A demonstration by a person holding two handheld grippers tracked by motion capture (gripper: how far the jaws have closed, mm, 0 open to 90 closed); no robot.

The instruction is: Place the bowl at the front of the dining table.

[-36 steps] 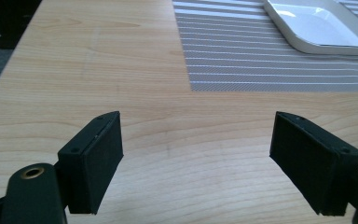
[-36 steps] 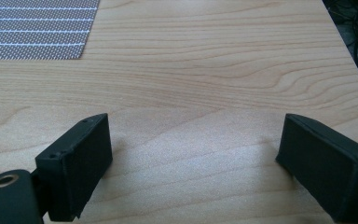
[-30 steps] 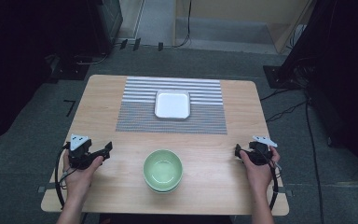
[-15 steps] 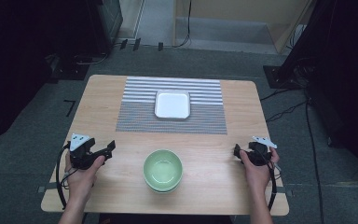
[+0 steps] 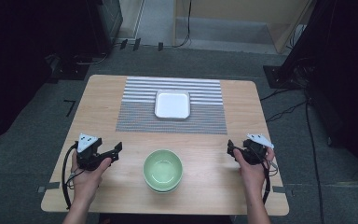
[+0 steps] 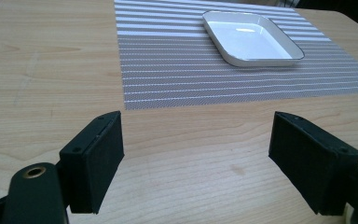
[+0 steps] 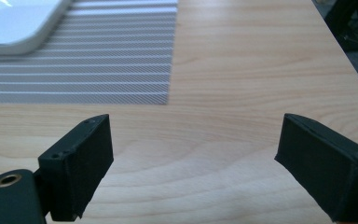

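A pale green bowl (image 5: 163,170) stands near the table's front edge, midway between my hands. On a grey striped placemat (image 5: 135,116) farther back lies a white square plate (image 5: 172,104). My left gripper (image 5: 114,151) rests open at the front left, its jaws turned toward the bowl and holding nothing. Open and empty as well, my right gripper (image 5: 231,147) sits at the front right. In the left gripper view the gripper (image 6: 198,140) looks over bare wood at the placemat (image 6: 177,70) and plate (image 6: 251,39). The right gripper (image 7: 196,140) faces the placemat's corner (image 7: 98,60) and the plate's edge (image 7: 14,23).
The wooden table (image 5: 242,107) has bare strips left and right of the placemat. Dark stands and cables (image 5: 284,109) lie on the grey floor around it.
Both hands have drifted slightly inward toward the bowl. The jaws have stayed open and nothing on the table has moved.
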